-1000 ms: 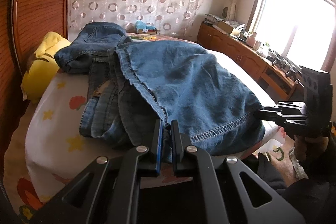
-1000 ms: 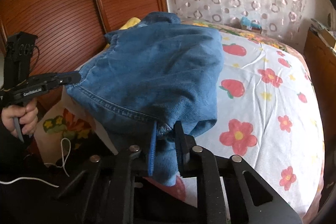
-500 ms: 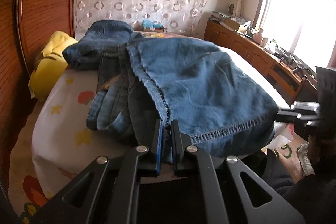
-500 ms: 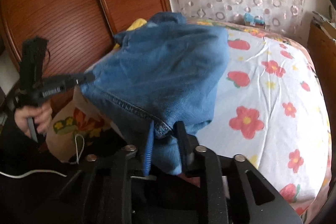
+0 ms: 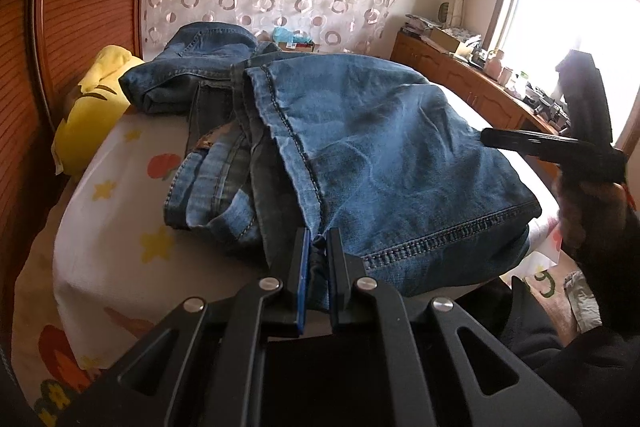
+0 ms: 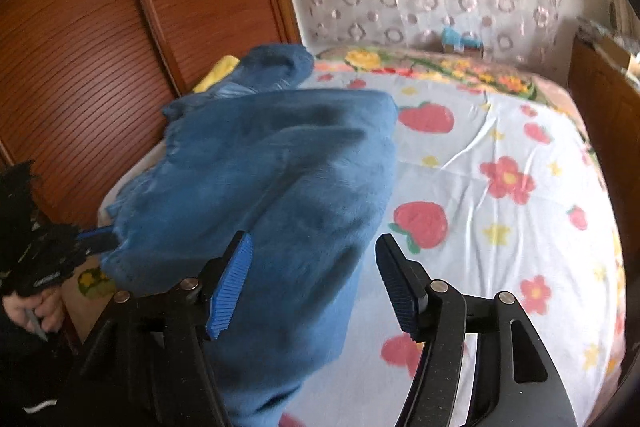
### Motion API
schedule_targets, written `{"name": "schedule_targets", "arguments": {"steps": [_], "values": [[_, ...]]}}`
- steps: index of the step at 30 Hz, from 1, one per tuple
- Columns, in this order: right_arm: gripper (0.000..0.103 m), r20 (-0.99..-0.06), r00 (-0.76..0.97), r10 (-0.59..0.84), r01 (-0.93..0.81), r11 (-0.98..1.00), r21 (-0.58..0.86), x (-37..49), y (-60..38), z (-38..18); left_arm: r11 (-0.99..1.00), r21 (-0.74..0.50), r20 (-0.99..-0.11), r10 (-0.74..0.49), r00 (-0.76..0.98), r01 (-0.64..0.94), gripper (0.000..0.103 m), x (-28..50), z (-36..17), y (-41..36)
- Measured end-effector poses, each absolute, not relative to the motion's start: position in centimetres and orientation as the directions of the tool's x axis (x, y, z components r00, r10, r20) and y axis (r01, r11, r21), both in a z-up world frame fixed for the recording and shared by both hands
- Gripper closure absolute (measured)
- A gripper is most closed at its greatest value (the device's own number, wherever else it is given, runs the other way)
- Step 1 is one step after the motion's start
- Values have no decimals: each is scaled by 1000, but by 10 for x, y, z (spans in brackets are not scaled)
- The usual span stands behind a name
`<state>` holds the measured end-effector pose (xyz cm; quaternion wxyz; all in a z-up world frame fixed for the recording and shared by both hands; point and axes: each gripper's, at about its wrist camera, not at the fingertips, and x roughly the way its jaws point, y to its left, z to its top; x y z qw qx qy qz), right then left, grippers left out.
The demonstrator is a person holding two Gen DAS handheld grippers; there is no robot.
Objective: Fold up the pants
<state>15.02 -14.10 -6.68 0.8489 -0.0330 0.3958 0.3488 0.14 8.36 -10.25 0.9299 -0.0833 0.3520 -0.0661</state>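
Observation:
Blue jeans [image 5: 380, 147] lie in a folded heap on the bed, one hem hanging over the near edge. My left gripper [image 5: 319, 239] is shut on a pinch of denim at that hem's seam. In the right wrist view the same jeans [image 6: 280, 167] spread out ahead, blurred. My right gripper [image 6: 314, 241] has its jaws opening wide; the denim lies below and between them, and the pads do not touch it. In the left wrist view the right gripper [image 5: 492, 138] hovers beside the jeans' right edge, held by a hand. The left gripper [image 6: 108, 241] shows at the left, on the hem.
The flower-print bed sheet [image 6: 500, 179] stretches to the right of the jeans. A yellow plush [image 5: 92, 107] lies against the ribbed wooden panel [image 5: 80, 7] at the left. A wooden cabinet [image 5: 460, 79] with clutter runs under the window. A small blue box [image 5: 288, 39] sits at the far end.
The right gripper let go of the denim corner and its jaws spread apart as it drew off sideways. The left gripper kept its pinch on the hem.

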Motion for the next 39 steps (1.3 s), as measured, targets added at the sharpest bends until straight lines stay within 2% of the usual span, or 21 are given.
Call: {"name": "schedule_targets", "arguments": {"steps": [12,13,14,15,16,18,22,27,31,35,39], "values": [[38,-734,314,602,-588,731,347,186,-125,-107,976,-209,-655,-189,732,65,97,2,-110,85],[51,-727,307,614,-593,721,358,185,-124,-106,976,-209,-656,-191,731,67,97,2,-110,86],[59,-721,292,628,-601,707,372,184,-124,-105,975,-210,-656,-192,730,67,97,2,-110,86],[80,-716,282,639,-611,695,379,182,-123,-104,975,-211,-655,-194,730,69,97,3,-110,85],[89,-707,267,654,-627,676,388,180,-121,-100,974,-213,-653,-197,731,72,97,2,-109,85],[93,-684,282,673,-661,653,370,173,-118,-82,975,-208,-645,-197,738,79,97,0,-105,84],[95,-611,338,716,-741,603,297,157,-108,-17,972,-217,-594,-207,777,93,97,-9,-80,82],[95,-565,392,726,-795,576,188,149,-96,53,970,-205,-499,-216,839,128,97,-11,-25,79],[95,-535,470,702,-770,623,140,155,-116,88,970,-173,-442,-231,866,171,97,2,12,67],[95,-536,535,653,-673,713,197,175,-184,76,955,-155,-433,-294,852,251,97,24,22,38],[95,-639,546,542,-561,803,202,183,-238,21,928,-154,-537,-368,759,340,97,56,-10,-8]]}}
